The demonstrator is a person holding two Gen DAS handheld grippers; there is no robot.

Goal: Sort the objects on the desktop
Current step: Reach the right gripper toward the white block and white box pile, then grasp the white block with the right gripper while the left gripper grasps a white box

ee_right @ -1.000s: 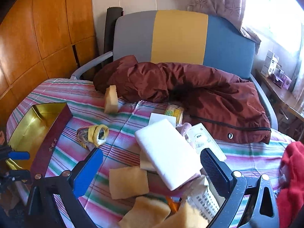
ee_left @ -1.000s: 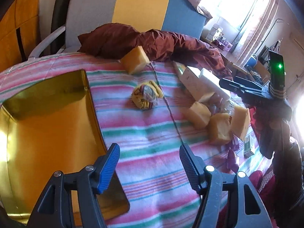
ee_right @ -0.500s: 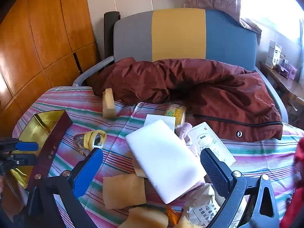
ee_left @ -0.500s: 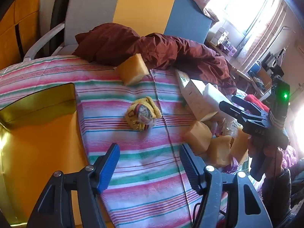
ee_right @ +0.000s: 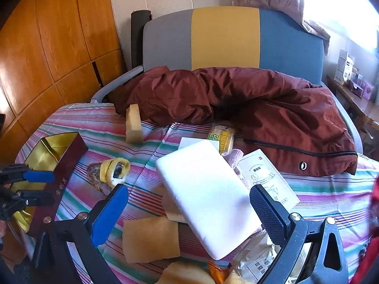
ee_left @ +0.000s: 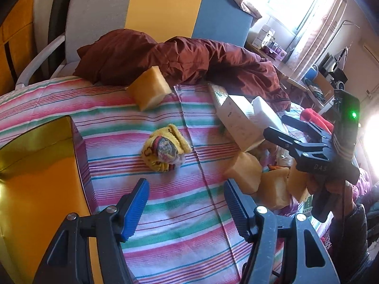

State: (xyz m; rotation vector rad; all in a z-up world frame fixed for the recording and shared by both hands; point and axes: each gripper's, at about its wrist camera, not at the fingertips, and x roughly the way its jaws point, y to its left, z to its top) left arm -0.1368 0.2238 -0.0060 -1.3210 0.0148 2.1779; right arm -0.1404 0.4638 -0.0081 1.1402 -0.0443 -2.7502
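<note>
Bare striped cloth (ee_left: 165, 213) ahead of the left gripper (ee_left: 186, 203), up to the yellow sock bundle (ee_left: 165, 150). Gold box (ee_left: 35, 177) walling the left side. Sponge blocks (ee_left: 246, 176) and white foam slab (ee_right: 206, 194) crowding the right.

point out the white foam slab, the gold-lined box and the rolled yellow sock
white foam slab (ee_right: 203, 189): right wrist view, middle of its flat top face
gold-lined box (ee_right: 51, 151): right wrist view, gold inner wall
rolled yellow sock (ee_left: 165, 148): left wrist view, middle of the bundle

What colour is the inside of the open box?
Shiny gold inside the open rectangular box; the left wrist view shows it best.
</note>
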